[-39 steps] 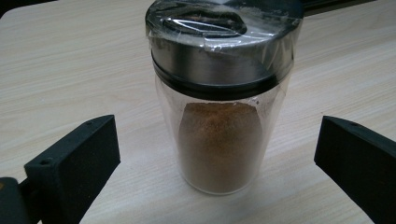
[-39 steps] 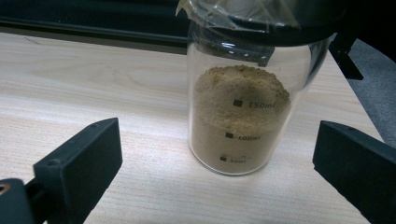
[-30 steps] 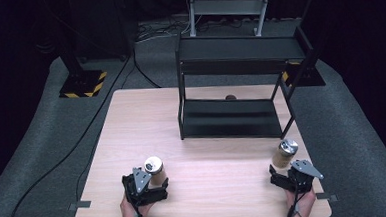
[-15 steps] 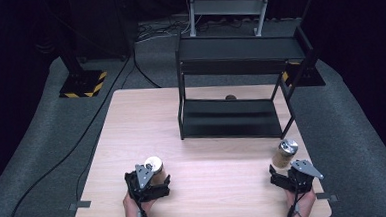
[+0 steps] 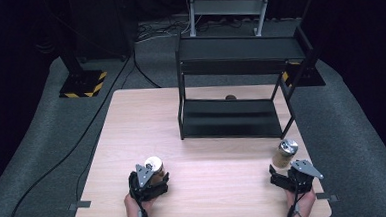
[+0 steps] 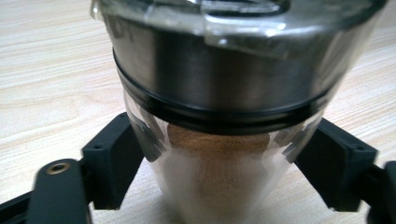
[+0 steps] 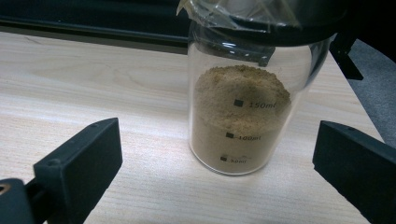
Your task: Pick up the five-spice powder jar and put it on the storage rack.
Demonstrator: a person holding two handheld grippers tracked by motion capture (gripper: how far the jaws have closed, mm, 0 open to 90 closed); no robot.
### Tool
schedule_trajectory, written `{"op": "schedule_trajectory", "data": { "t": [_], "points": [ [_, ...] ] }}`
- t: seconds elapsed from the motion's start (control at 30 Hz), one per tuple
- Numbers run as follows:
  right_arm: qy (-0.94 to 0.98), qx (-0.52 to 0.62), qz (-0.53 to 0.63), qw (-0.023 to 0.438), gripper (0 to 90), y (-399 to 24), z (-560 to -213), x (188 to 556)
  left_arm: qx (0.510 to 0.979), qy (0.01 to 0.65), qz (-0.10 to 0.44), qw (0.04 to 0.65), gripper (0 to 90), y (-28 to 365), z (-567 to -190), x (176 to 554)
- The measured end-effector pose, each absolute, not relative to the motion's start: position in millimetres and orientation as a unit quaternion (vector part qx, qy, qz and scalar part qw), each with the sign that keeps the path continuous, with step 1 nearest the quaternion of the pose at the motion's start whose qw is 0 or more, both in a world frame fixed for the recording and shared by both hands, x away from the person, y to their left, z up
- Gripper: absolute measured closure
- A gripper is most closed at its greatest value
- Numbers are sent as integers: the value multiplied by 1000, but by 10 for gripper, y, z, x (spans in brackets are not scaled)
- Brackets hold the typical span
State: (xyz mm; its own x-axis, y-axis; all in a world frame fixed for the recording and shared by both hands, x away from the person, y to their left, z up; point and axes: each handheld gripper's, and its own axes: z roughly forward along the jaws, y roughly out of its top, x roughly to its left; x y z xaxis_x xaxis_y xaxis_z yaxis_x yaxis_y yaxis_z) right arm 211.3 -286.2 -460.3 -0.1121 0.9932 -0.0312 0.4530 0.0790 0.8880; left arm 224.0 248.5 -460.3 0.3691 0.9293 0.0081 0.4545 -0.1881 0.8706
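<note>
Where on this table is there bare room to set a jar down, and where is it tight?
The table is bare left of the black shelf rack, and across the wide strip between the left jar and the right jar. The rack's lower shelf looks bare too. It is tight at the right edge, where the right jar stands close to the rack's front leg.

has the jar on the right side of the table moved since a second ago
No. In the high view the right jar stands where it did, just off the front right leg of the black shelf, ahead of the open right gripper.
</note>
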Motion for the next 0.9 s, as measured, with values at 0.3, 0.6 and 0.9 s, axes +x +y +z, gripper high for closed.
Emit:
{"op": "schedule_trajectory", "data": {
  "t": [0.3,0.6,0.9],
  "points": [
    [643,563,379,356,1,-2861,-4602,2116,714,483,289,416,283,2478,-4621,2231],
    [644,562,377,356,1,-2859,-4599,2120,710,485,289,420,307,2490,-4633,2228],
    [643,562,379,355,2,-2863,-4602,2116,712,486,286,417,309,2489,-4612,2240]
  ]
}}
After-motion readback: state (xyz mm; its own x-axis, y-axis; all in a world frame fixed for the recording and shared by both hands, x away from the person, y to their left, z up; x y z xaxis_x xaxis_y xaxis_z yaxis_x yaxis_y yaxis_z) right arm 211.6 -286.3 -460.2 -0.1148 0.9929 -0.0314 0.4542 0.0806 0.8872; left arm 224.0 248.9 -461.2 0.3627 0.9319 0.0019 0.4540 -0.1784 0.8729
